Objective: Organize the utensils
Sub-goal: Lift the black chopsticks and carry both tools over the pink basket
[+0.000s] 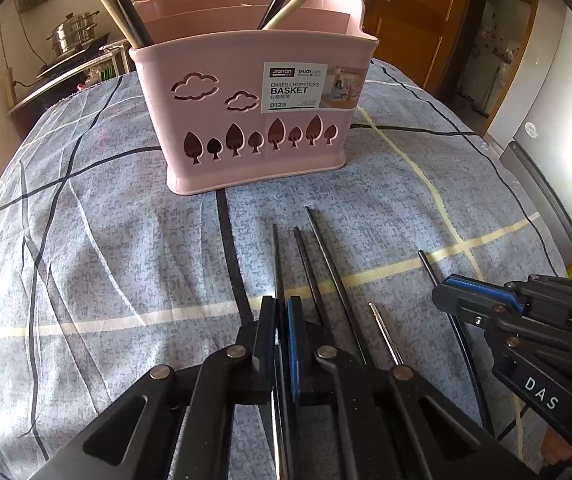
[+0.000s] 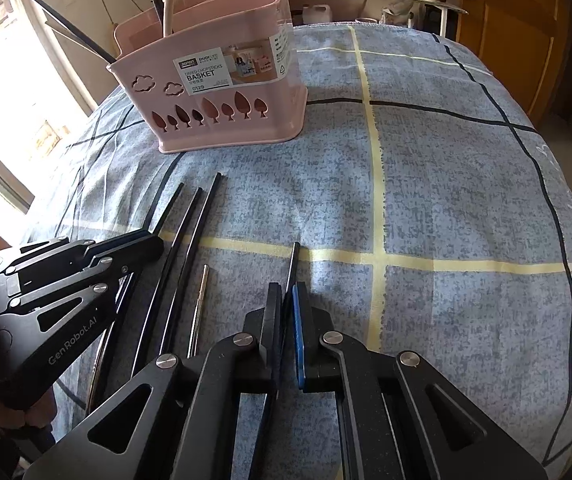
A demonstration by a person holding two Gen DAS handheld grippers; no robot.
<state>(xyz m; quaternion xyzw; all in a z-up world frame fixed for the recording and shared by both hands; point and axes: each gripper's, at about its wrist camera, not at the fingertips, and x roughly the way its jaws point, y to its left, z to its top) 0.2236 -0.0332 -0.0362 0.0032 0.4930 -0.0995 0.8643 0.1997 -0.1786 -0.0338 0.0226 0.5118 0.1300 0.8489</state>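
Checked cloth covers the surface (image 1: 105,240); left view: pink basket (image 1: 253,120) at 12 o'clock awaiting sticks, left claw (image 1: 281,312) pinching a black chopstick (image 1: 275,256) near its tip, ready to lift

Right view: right claw (image 2: 288,300) pinching another chopstick (image 2: 294,260) likewise, basket at 11 o'clock

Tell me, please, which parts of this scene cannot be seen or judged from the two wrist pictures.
- Left wrist view: the left gripper hides the near ends of the black chopsticks.
- Both views: the pink chopsticks basket hides the lower ends of the utensils in it.
- Right wrist view: the basket label's small print is unreadable.
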